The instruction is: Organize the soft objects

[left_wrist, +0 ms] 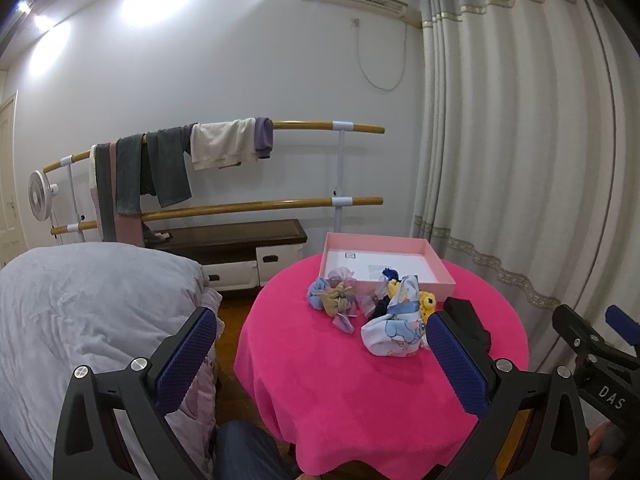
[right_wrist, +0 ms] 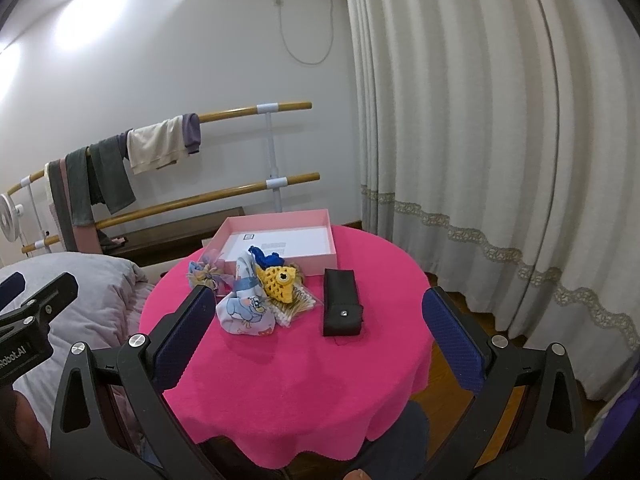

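Note:
A pile of soft things lies on the round pink-covered table (left_wrist: 340,392) in front of an open pink box (left_wrist: 436,268): pastel organza pouches (left_wrist: 336,300), a white cartoon-print cloth bundle (left_wrist: 394,328), a yellow crochet toy (right_wrist: 280,280), a blue knit piece (right_wrist: 266,257), a cotton-swab packet (right_wrist: 296,306) and a black case (right_wrist: 342,306). The box (right_wrist: 316,256) holds only white paper. My left gripper (left_wrist: 320,356) is open and empty, short of the pile. My right gripper (right_wrist: 316,340) is open and empty above the table's near half.
A bed with grey bedding (left_wrist: 80,312) stands left of the table. A wooden double rail with hung clothes (left_wrist: 224,148) and a dark low cabinet (left_wrist: 240,240) stand by the far wall. Curtains (right_wrist: 500,120) hang at the right.

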A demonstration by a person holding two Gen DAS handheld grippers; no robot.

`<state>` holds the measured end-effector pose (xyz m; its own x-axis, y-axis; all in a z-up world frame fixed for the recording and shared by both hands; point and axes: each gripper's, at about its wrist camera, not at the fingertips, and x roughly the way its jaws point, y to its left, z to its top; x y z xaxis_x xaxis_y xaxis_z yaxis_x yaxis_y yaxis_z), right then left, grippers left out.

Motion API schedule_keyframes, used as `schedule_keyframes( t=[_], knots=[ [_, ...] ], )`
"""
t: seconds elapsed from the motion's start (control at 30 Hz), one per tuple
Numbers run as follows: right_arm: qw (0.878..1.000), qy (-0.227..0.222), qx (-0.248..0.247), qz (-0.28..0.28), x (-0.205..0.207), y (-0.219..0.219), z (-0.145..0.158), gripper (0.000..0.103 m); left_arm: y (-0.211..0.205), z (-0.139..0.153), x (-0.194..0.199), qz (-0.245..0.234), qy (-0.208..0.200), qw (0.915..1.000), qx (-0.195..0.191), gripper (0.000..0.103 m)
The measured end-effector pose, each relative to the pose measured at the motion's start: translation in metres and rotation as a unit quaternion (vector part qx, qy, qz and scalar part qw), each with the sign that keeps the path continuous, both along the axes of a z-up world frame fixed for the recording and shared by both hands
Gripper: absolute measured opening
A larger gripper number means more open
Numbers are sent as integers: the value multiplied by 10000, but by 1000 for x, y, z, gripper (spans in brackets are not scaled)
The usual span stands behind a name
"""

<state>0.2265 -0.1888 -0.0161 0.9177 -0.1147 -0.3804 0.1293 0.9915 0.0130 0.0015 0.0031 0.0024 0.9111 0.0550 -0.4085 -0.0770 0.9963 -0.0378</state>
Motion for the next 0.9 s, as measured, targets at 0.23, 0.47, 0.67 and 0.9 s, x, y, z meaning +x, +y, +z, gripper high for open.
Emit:
schedule_keyframes(
  t=[0.23,0.47,0.67,0.9],
  knots=[
    [10000,28,6,1,0,0,0,103,0,-2,0,-12,2,10000,-25,103],
    [10000,5,-12,1,2,-1,1,103,2,-3,0,-35,-33,10000,-56,103],
    [10000,46,-33,-6,5,-2,-3,103,0,-8,6,-79,6,9999,-108,103],
    [9999,151,-67,-31,19,-6,-10,103,-1,-16,20,-156,119,9997,-153,103]
  ],
)
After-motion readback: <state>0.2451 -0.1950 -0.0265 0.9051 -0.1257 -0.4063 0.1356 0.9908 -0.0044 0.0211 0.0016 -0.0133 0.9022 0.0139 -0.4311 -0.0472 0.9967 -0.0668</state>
